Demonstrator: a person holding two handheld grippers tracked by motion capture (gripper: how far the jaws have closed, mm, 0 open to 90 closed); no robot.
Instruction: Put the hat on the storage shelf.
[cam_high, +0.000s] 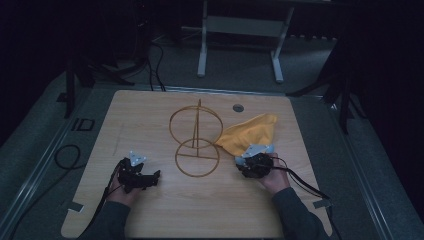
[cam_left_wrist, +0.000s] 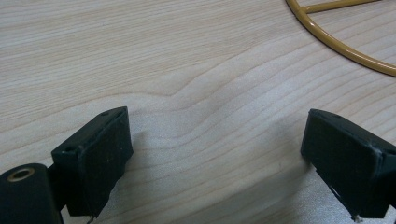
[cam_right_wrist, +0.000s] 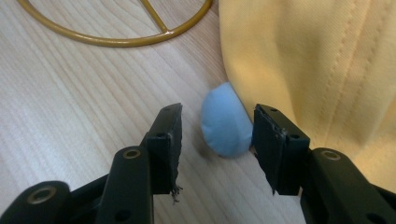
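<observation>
A small pale blue soft lump (cam_right_wrist: 224, 123) lies on the wooden table against the edge of a yellow cloth (cam_right_wrist: 317, 56). My right gripper (cam_right_wrist: 215, 114) straddles it. The right jaw touches its side, while a gap separates the left jaw from it, so the gripper is open. In the high view the right gripper (cam_high: 250, 159) sits at the cloth's (cam_high: 250, 132) near corner. My left gripper (cam_high: 152, 177) rests low over bare wood at the front left, its jaws (cam_left_wrist: 215, 135) wide open and empty.
A gold wire stand (cam_high: 196, 135) with an upright ring and a flat base ring stands mid-table between the hands. Its base ring (cam_right_wrist: 116, 41) lies just beyond the right jaws and also at the top right (cam_left_wrist: 336, 44) of the left gripper view. A round hole (cam_high: 238, 107) marks the far tabletop.
</observation>
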